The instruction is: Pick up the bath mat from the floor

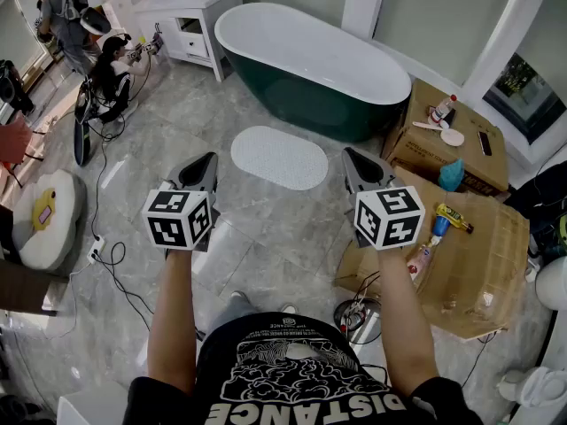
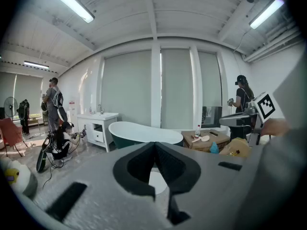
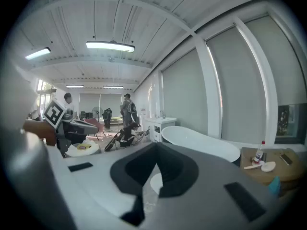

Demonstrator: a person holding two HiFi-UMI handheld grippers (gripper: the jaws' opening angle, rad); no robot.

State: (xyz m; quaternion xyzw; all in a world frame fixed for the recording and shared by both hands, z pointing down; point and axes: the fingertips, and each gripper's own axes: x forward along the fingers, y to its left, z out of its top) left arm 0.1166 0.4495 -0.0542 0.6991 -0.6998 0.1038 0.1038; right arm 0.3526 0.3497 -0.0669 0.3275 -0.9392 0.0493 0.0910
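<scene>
A white oval bath mat (image 1: 280, 157) lies flat on the marble floor in front of the bathtub. Both grippers hover at waist height short of it. My left gripper (image 1: 209, 158) is to the mat's left, shut and empty. My right gripper (image 1: 347, 152) is to its right, also shut with nothing held. Through the left gripper's jaw opening a patch of the bath mat (image 2: 156, 181) shows; the bath mat (image 3: 156, 182) shows the same way in the right gripper view.
A dark green bathtub (image 1: 310, 65) stands behind the mat, a white vanity (image 1: 190, 16) at its left. Cardboard boxes (image 1: 469, 246) with bottles sit at right. People (image 1: 111, 69) work at far left. Cables (image 1: 111, 264) trail over the floor.
</scene>
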